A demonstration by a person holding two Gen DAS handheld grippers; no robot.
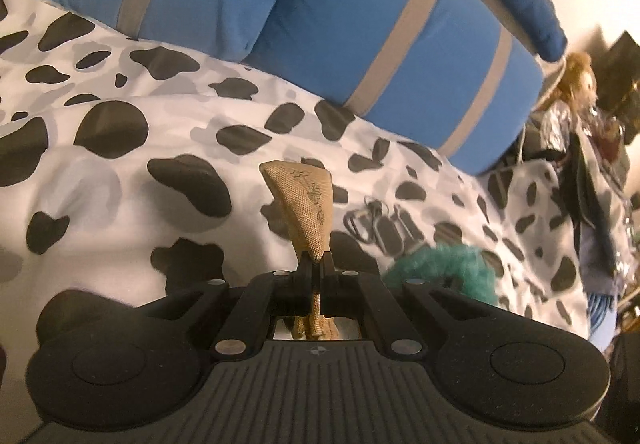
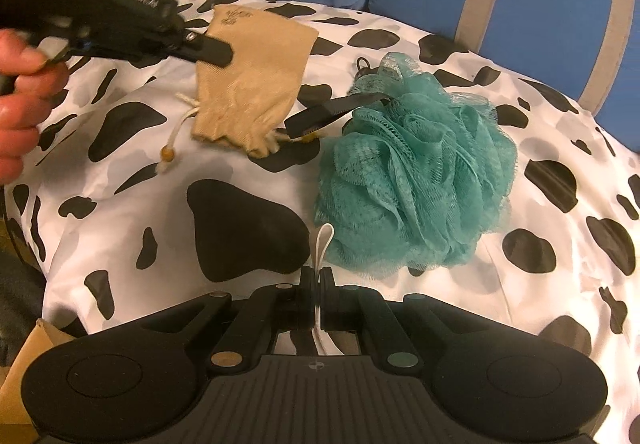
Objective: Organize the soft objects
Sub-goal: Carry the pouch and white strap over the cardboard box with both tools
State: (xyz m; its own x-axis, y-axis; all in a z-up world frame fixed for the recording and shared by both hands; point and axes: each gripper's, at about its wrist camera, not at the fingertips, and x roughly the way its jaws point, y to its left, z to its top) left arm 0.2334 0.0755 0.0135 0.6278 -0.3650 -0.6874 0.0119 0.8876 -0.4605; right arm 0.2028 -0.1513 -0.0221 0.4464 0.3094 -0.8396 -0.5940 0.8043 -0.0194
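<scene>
My left claw (image 1: 317, 264) pinches tan pouch (image 1: 305, 210); right claw (image 2: 317, 278) clamps loofah (image 2: 416, 172) cord, loofah at 1 o'clock. Sorting step; next probably needs destination.

The left gripper (image 2: 216, 51), carried in a bare hand (image 2: 24, 100) at the left edge of the right wrist view, points down at a slant with its jaws pinched tight on cloth. The right gripper (image 2: 317, 276) tilts steeply downward, jaws closed on a thin cord.
</scene>
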